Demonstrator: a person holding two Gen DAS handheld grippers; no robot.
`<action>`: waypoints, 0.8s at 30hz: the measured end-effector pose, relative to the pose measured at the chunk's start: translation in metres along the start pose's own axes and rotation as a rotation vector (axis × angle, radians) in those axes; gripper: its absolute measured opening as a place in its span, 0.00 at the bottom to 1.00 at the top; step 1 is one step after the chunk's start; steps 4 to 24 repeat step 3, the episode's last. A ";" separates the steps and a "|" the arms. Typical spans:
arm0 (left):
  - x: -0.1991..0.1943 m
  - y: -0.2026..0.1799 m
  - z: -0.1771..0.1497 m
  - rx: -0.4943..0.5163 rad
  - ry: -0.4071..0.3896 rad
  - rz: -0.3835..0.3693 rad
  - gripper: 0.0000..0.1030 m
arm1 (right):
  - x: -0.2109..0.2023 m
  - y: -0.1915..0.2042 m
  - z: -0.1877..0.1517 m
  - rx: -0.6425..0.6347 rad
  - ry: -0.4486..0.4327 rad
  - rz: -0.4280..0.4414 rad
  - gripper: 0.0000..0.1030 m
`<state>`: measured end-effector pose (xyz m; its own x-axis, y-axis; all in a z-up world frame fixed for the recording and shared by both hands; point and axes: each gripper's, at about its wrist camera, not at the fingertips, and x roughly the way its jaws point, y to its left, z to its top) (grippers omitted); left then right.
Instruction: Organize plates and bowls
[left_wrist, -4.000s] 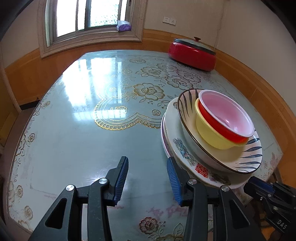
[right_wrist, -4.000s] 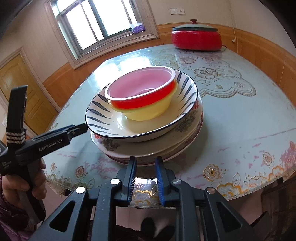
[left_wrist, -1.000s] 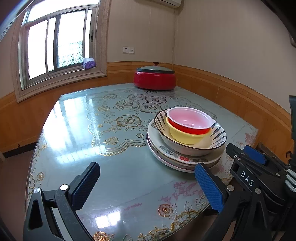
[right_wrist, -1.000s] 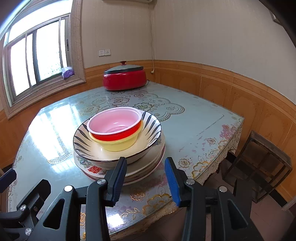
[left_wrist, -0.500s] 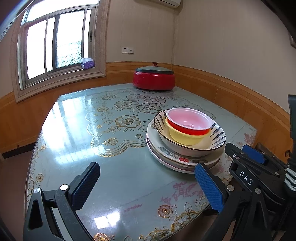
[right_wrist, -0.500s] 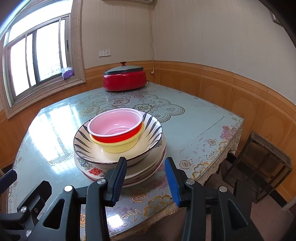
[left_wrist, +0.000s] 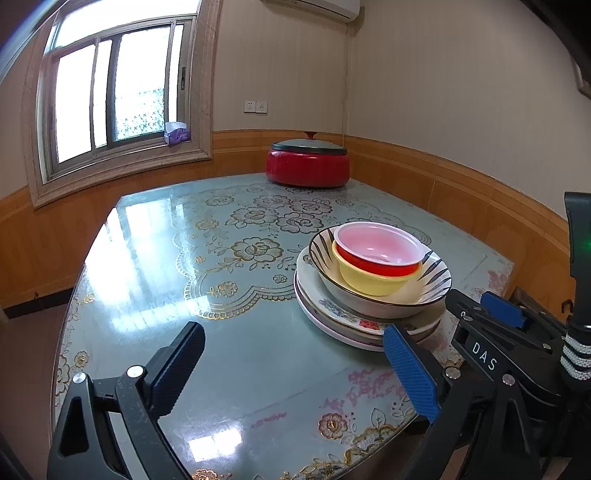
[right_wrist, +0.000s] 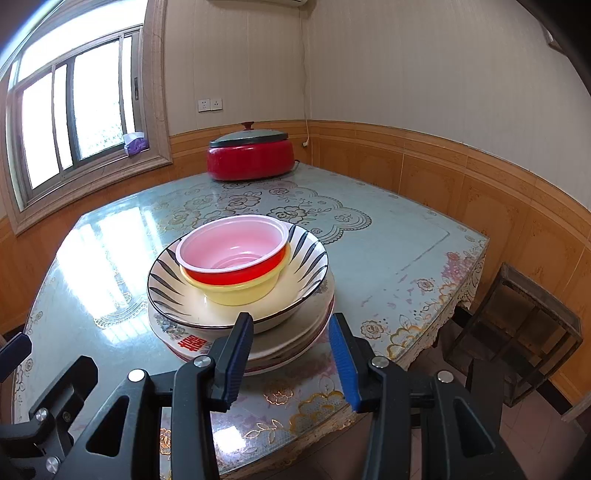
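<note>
One stack stands near the table's near edge: a red bowl with a pink inside (left_wrist: 376, 249) (right_wrist: 232, 254) sits in a yellow bowl (left_wrist: 369, 282) (right_wrist: 236, 291), which sits in a striped bowl (left_wrist: 436, 273) (right_wrist: 306, 254) on several plates (left_wrist: 332, 314) (right_wrist: 295, 339). My left gripper (left_wrist: 295, 373) is wide open and empty, held back from the table, left of the stack. My right gripper (right_wrist: 291, 354) is open and empty, just in front of the stack; it also shows in the left wrist view (left_wrist: 498, 314).
A red lidded pot (left_wrist: 307, 162) (right_wrist: 249, 157) stands at the table's far edge by the wall. A tissue box (left_wrist: 176, 133) lies on the window sill. A dark wooden stool (right_wrist: 517, 332) stands on the floor right of the table (right_wrist: 406, 240).
Since four seconds ago both grippers have drawn back from the stack and opened wider. Over the last second they barely move.
</note>
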<state>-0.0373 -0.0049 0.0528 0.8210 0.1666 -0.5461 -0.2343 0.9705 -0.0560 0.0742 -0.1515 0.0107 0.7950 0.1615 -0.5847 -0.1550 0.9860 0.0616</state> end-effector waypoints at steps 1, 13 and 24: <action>0.000 0.000 0.000 0.000 0.002 0.004 0.95 | 0.000 0.000 0.000 0.002 0.000 0.001 0.41; 0.004 0.001 0.000 -0.005 0.020 -0.003 0.97 | 0.001 -0.001 0.000 0.003 0.000 0.001 0.41; 0.004 0.001 0.000 -0.005 0.020 -0.003 0.97 | 0.001 -0.001 0.000 0.003 0.000 0.001 0.41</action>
